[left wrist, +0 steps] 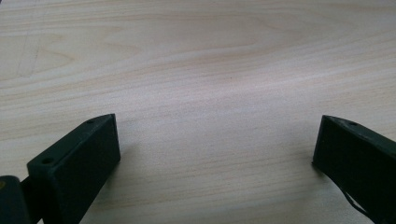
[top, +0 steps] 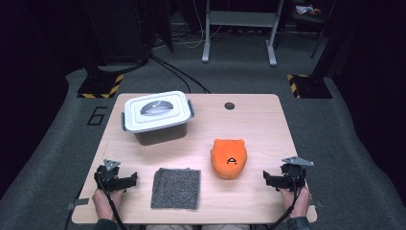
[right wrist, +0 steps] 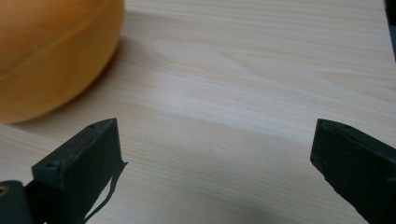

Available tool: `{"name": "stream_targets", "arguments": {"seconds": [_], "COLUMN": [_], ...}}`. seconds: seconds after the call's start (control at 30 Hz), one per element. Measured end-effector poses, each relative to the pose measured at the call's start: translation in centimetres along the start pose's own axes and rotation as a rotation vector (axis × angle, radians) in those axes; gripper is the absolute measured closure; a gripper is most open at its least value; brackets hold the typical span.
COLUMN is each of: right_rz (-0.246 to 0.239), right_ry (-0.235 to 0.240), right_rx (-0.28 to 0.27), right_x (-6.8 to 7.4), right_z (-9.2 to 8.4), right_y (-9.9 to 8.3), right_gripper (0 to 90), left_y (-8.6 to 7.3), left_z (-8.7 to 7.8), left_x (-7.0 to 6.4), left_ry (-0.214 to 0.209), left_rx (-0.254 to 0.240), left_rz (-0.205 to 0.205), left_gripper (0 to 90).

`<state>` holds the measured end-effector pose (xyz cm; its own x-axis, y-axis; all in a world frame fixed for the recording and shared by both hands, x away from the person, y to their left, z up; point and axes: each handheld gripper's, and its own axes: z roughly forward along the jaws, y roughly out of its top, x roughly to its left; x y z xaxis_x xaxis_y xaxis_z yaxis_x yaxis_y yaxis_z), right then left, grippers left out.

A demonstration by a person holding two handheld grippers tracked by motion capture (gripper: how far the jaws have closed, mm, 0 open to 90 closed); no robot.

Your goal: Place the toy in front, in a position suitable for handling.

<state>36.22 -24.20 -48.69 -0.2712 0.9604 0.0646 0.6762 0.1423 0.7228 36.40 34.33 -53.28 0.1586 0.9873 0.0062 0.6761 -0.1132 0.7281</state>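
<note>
Three things lie on the light wooden table in front of you, described here from largest to smallest. At the far left stands a lidded plastic storage box, white lid closed, grey handle on top. Nearer you, right of centre, sits an orange plush toy with a small face, soft and rounded. Just left of it, close to your edge, a square grey cloth lies flat.

Your left gripper rests at the near left corner, jaws spread wide with only bare tabletop between them. Your right gripper rests at the near right, jaws likewise wide and empty, with the plush toy just beside it, off its left jaw.

The plush toy looks like your nearest target. To take it well, turn your right gripper until the toy sits centred between the jaws, keep them wide until they straddle its body, then close gently, since the stuffing will likely squash and slip.
</note>
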Motion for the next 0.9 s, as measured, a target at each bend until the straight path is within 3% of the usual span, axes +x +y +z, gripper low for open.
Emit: {"name": "stream_targets", "arguments": {"seconds": [0.37, 0.4, 0.47, 0.8, 0.9], "right_rz": [0.007, -0.023, -0.043, -0.111, -0.092], "right_ry": [0.13, 0.147, 0.167, 0.198, 0.203], "right_rx": [-0.019, -0.009, -0.006, 0.004, 0.014], "right_x": [4.2, 5.5, 6.6, 10.0, 10.5], "right_z": [-0.5, -0.4, -0.3, 1.0, 1.3], "right_y": [3.4, 4.2, 4.8, 6.9, 7.3], "right_gripper": [0.0, 0.0, 0.0, 0.0, 0.0], "left_y": [0.0, 0.0, 0.0, 0.0, 0.0], "left_z": [-0.1, -0.1, -0.1, -0.1, -0.1], "left_x": [0.0, 0.0, 0.0, 0.0, 0.0], "left_ry": [0.01, 0.011, 0.011, 0.016, 0.017], "left_rx": [0.008, 0.007, 0.007, 0.007, 0.008], "left_rz": [-0.013, -0.013, -0.013, -0.017, -0.019], "left_gripper": [0.3, 0.3, 0.3, 0.8, 0.8]}}
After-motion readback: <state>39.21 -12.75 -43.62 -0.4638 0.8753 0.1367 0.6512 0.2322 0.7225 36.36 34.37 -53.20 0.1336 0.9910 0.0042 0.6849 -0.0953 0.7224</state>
